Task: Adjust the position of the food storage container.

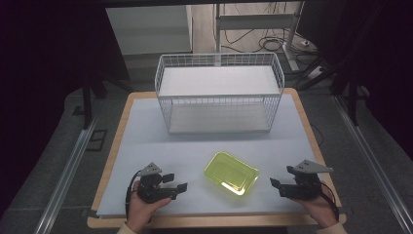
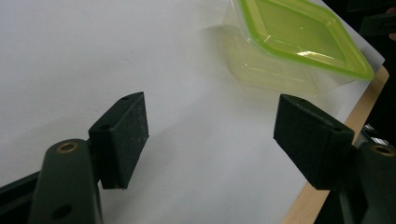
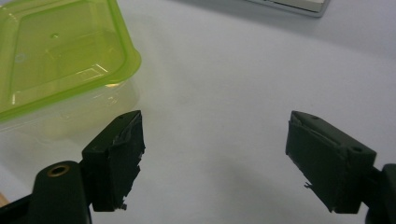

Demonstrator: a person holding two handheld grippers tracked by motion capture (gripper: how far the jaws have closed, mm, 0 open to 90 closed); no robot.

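Container (image 1: 231,173), lidded, yellow-green translucent plastic, sits near front edge of the table (image 1: 146,126), about mid-width, turned a bit diagonal to that edge. Wire basket (image 1: 219,92), white, two-tier, stands toward back edge, well apart from container, nothing in it.

Left gripper (image 1: 178,185) near front-left corner, jaws wide apart, nothing between pads, container off to its side. Right gripper (image 1: 276,186) near front-right corner, jaws also fully spread, holding nothing.

Risks, as I judge: container looks light w/ smooth sloped walls, so a one-sided push prob slides or spins it toward front edge instead of gripping. Pinch on lid rim only could pop lid or let it slip out. Diagonal pose means jaws may meet a corner, not flat sides. Basket's wire rim could snag container if it's carried in low.
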